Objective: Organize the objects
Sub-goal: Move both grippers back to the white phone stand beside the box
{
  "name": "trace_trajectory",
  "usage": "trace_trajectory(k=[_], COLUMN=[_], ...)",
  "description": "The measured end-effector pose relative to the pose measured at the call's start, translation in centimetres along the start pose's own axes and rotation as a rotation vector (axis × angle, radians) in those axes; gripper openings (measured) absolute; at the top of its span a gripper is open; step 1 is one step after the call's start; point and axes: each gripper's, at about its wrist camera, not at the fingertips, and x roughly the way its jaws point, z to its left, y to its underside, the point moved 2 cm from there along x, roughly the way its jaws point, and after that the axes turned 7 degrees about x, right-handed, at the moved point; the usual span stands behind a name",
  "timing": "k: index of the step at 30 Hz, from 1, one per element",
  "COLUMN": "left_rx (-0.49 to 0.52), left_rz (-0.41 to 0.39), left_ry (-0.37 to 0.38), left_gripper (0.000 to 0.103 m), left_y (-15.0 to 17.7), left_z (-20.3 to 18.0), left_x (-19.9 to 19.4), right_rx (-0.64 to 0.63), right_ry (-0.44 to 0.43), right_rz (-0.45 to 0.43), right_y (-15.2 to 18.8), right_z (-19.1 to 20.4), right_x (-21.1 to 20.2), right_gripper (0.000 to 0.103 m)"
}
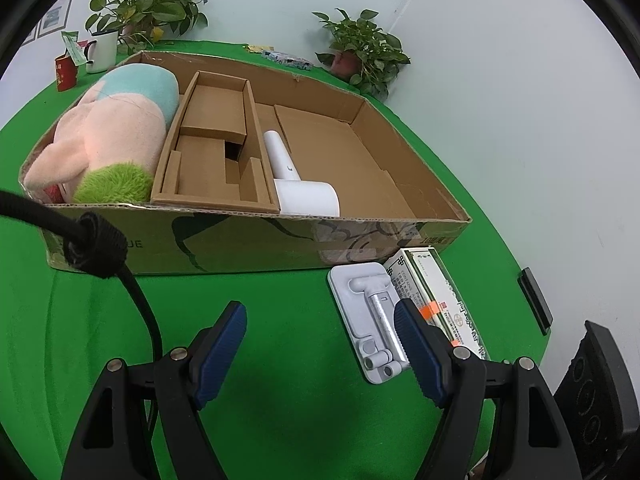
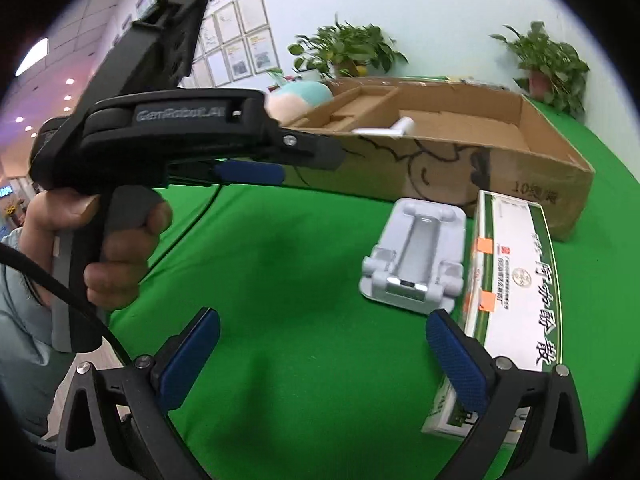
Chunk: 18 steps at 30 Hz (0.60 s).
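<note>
A shallow cardboard box point(image 1: 256, 240) point(image 2: 460, 176) lies on the green cloth. It holds a pink plush toy point(image 1: 112, 136), a cardboard insert point(image 1: 212, 148) and a white handled device point(image 1: 296, 184). In front of the box lie a white phone stand point(image 1: 368, 312) point(image 2: 416, 256) and a green-and-white carton point(image 1: 444, 296) point(image 2: 512, 280). My left gripper point(image 1: 320, 344) is open over bare cloth, its right finger overlapping the stand's edge. My right gripper point(image 2: 324, 356) is open too, its right finger beside the carton. The right wrist view also shows a hand holding the left gripper point(image 2: 248, 172).
Two potted plants point(image 1: 148, 4) point(image 1: 364, 52) stand at the back of the table, with a white mug point(image 1: 102, 50) and a red cup point(image 1: 66, 74) at the back left. A black cable point(image 1: 96, 248) hangs across the box front. A black device point(image 1: 600, 396) sits at the right edge.
</note>
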Motion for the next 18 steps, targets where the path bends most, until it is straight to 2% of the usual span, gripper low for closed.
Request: trace_trajectory(k=[7,13,18], left_rx=[-0.007,-0.019,-0.034], left_rz=[0.009,0.003,-0.003], left_ry=[0.021,0.019,0.004], left_gripper=[0.074,0.074,0.074], left_y=[-0.1,-0.1,-0.2], left_z=[0.2,0.9,2.1], left_x=[1.0,0.9,0.4], right_rx=[0.04,0.009,0.06], right_ry=[0.137,0.115,0.131], right_rz=[0.012,0.028,0.08], right_y=[-0.7,-2.6,-3.6], right_z=[-2.5,-1.8,-2.2], right_x=[-0.2,1.5,3.6], right_gripper=[0.102,0.102,0.102])
